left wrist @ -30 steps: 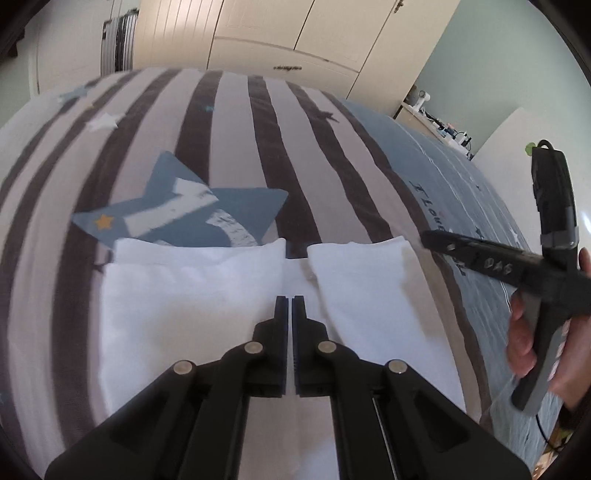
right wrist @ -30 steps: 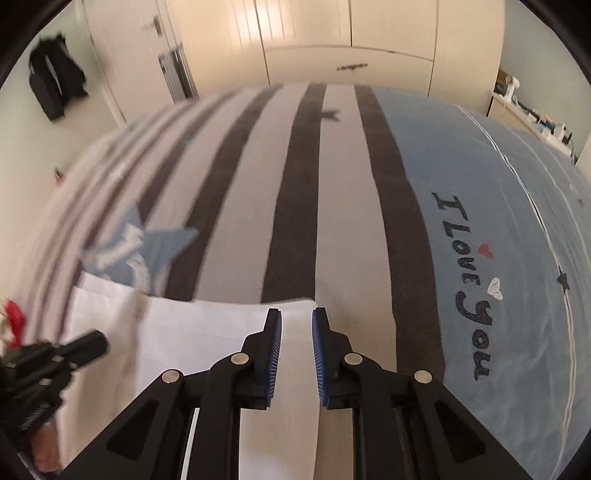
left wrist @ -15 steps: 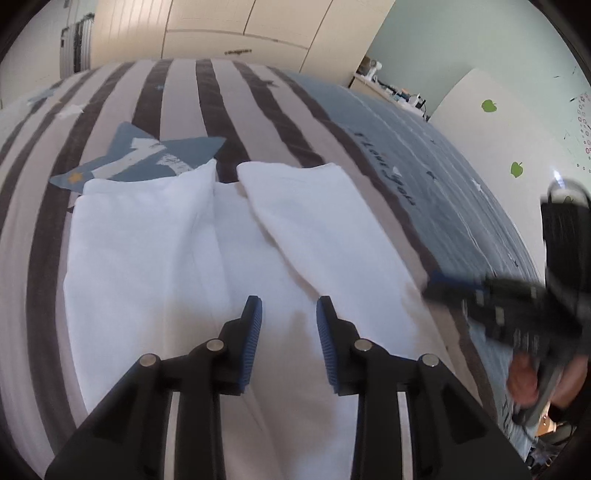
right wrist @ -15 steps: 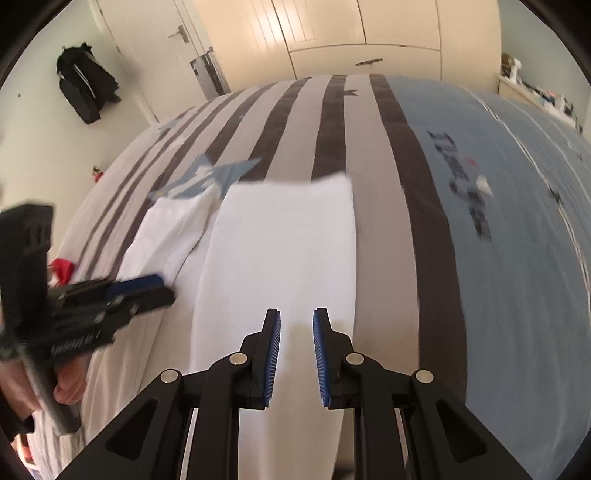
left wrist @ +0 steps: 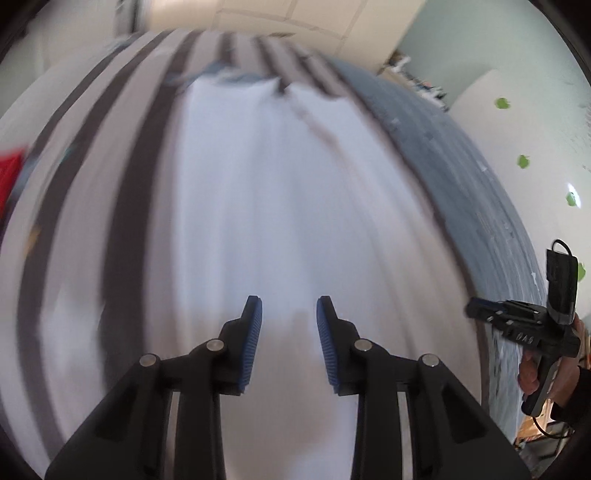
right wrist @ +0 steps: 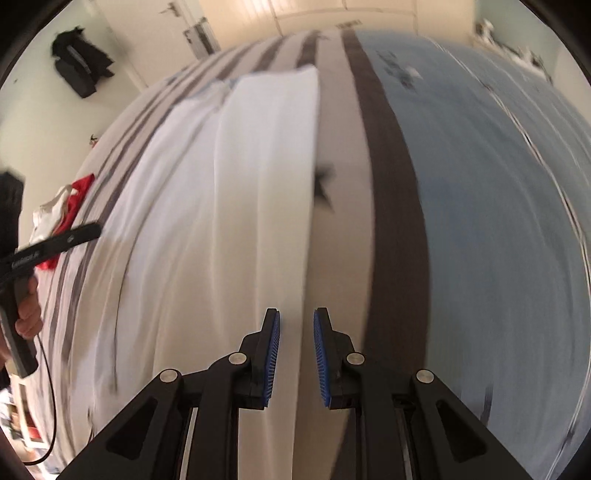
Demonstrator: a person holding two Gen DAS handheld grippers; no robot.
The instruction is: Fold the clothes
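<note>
A white garment (left wrist: 280, 206) lies flat and long on the striped bedspread (left wrist: 122, 206), its two sides folded in toward the middle. It also shows in the right wrist view (right wrist: 229, 206). My left gripper (left wrist: 289, 306) is open and empty above the garment's near part. My right gripper (right wrist: 296, 319) is open and empty over the garment's right edge. The right gripper also shows at the right of the left wrist view (left wrist: 476, 306). The left gripper shows at the left of the right wrist view (right wrist: 92, 229). Both views are motion-blurred.
A red and white cloth (right wrist: 66, 203) lies at the bed's left edge. The blue part of the bedspread (right wrist: 487, 221) lies right of the garment. Cream wardrobes (right wrist: 332, 14) stand behind the bed. A dark bag (right wrist: 79, 62) hangs on the left wall.
Both grippers have pulled back toward the near end of the garment, so more of its length shows. My left gripper went from shut to open. The right gripper's jaws stand slightly wider.
</note>
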